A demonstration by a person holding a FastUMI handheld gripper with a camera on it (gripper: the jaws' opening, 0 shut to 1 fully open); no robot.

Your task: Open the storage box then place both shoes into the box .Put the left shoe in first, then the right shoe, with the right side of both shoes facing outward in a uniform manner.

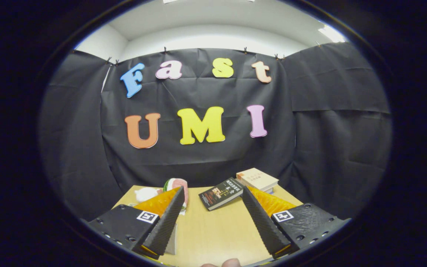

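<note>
My gripper (213,196) hangs over the table (217,230), fingers spread wide and holding nothing. A shoe (178,185) lies beyond the left finger, left of the dark book (221,193).

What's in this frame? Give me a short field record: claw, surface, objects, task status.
claw: claw open, fingers apart over bare table, holding nothing
surface: wooden table
objects beyond fingers: dark book, tan book behind it, pink-and-white items past the left finger, unclear what
near edge: fingertip
task status: nothing grasped yet
</note>
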